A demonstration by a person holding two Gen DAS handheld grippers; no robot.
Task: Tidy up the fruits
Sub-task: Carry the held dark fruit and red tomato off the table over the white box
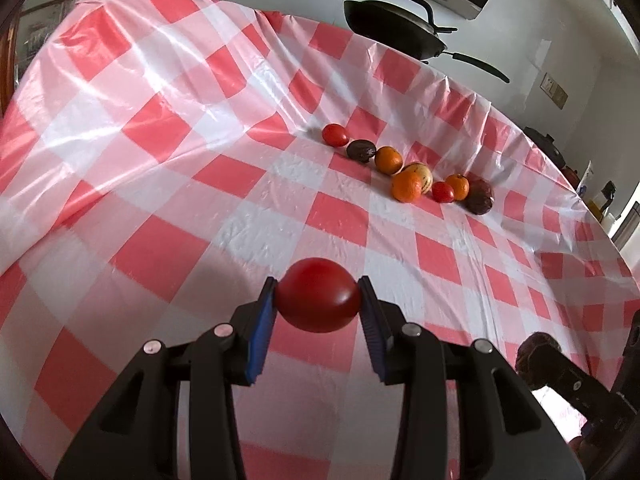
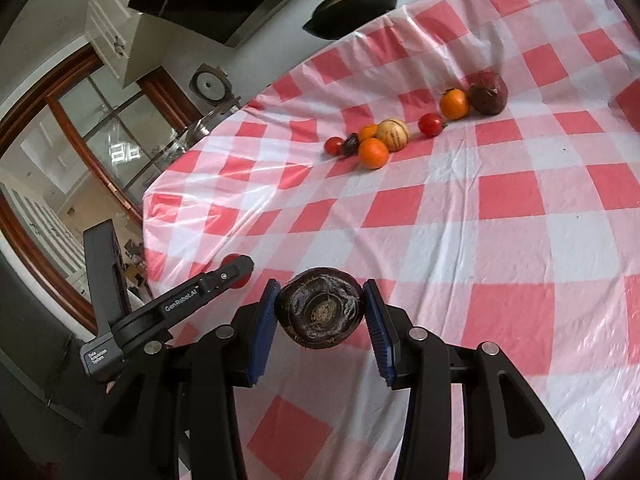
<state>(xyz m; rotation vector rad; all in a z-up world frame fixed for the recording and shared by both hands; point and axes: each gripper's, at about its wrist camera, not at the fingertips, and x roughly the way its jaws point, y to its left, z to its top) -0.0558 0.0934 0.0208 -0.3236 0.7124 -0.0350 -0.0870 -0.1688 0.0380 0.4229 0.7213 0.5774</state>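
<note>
Over the near part of the checked cloth I hold both grippers low, side by side. My left gripper pinches a red tomato, blue pads pressed on its two sides, tomato clear of the cloth. My right gripper pinches a dark purple fruit, shrivelled end facing the lens, pads tight on both flanks. In the left wrist view that dark fruit peeks in at the lower right edge; in the right wrist view the left gripper's finger comes in from the left with a bit of red tomato behind its tip.

Far side of the table: rest of the fruit lies in a loose diagonal row. From the left wrist view, a small tomato, a dark fruit just beside it, an orange, a pale speckled round fruit with a second orange in front touching it, another small tomato, a third orange, and a big dark red fruit at the end.

Beyond the table edge a black wok sits against the wall.
</note>
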